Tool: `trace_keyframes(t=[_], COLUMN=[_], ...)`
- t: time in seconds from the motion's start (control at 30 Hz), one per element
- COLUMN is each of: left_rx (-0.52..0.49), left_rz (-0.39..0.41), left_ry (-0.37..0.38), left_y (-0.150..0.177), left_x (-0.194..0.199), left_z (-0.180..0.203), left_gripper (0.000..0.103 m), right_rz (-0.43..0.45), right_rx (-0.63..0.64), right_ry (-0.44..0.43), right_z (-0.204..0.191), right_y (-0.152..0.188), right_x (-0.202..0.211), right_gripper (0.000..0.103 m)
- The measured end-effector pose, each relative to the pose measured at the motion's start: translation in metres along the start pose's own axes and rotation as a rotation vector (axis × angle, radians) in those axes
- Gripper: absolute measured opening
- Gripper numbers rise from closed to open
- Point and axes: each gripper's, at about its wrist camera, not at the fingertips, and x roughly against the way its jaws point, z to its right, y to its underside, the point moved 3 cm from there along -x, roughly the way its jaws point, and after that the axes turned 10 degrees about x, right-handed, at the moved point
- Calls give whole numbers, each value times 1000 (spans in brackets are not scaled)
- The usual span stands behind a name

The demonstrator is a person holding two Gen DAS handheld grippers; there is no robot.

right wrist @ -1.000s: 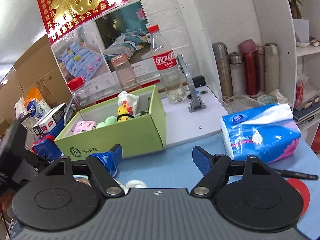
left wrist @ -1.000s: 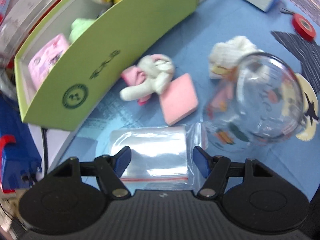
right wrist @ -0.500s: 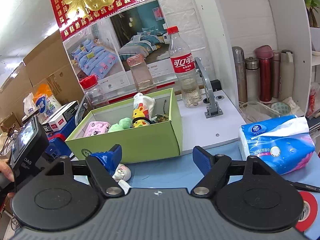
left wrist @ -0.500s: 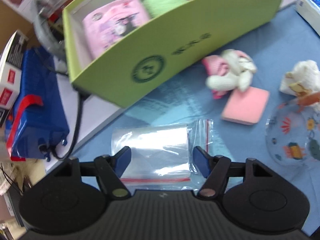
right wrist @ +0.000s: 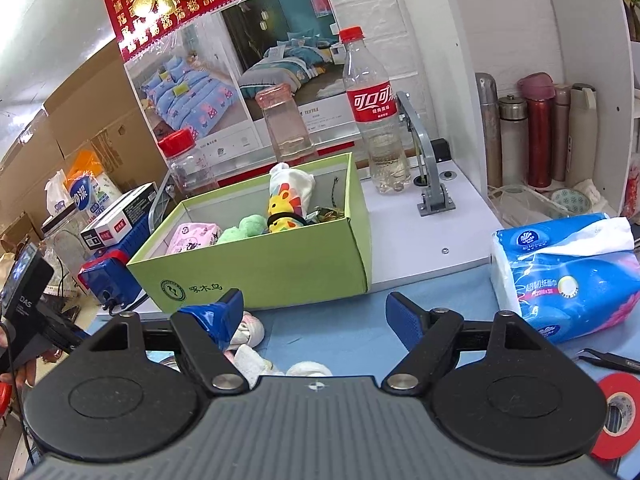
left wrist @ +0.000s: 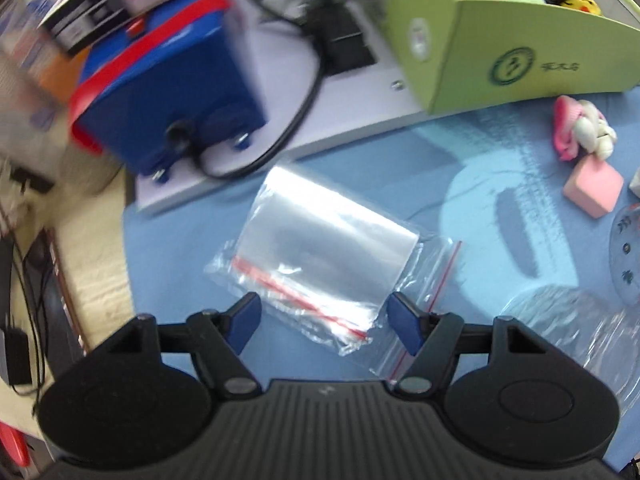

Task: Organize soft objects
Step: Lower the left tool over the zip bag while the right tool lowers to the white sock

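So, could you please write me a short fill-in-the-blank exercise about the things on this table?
1. The clear plastic zip bag has a seal strip of ____ colour.
2. The yellow plush toy lies inside the ____ cardboard box.
3. The cap of the clear cola bottle is ____.
4. The pink square sponge lies on the ____ table mat.

Missing words: red; green; red; blue

Bright, fisheye-warped; left view motion-blurred

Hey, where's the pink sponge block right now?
In the left wrist view, the pink sponge block lies on the blue mat at the right edge, just below the small pink-and-white plush and in front of the green box.
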Motion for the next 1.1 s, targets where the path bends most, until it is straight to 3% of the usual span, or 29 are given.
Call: trace_keyframes(t=[0.13, 0.2, 0.3, 0.4, 0.5, 0.63, 0.8, 1.0, 1.1], left_rx=[48, 101, 227, 398, 503, 516, 531, 490, 502], left_rz=[7, 25, 143, 250, 239, 222, 222, 232, 250], left_ry=[4, 71, 181, 202, 249, 119, 31, 28, 104], left_y=[27, 42, 63, 53, 26, 6, 8, 41, 54], left_x=[7, 18, 49, 67, 49, 13, 0, 8, 14], left_z=[-29, -38, -44, -25, -2, 15, 9, -7, -16], left_gripper=[70, 70, 70, 70, 70, 70, 70, 70, 70], right_rz=[0, 2, 16, 34, 26, 8, -8, -19, -28], right_rx=[9, 7, -17, -70, -138, -112, -93, -126, -124], right_ry=[-6, -5, -5, -6, -28, -28, 10, 1, -17], right_z=[-3, -3, -1, 3, 6, 3, 13, 19, 16], right_y=[1, 2, 5, 10, 17, 27, 35, 40, 44], right_x=[0, 0, 1, -1, -5, 1, 6, -4, -8], right_gripper=[65, 65, 65, 65, 65, 65, 65, 66, 66])
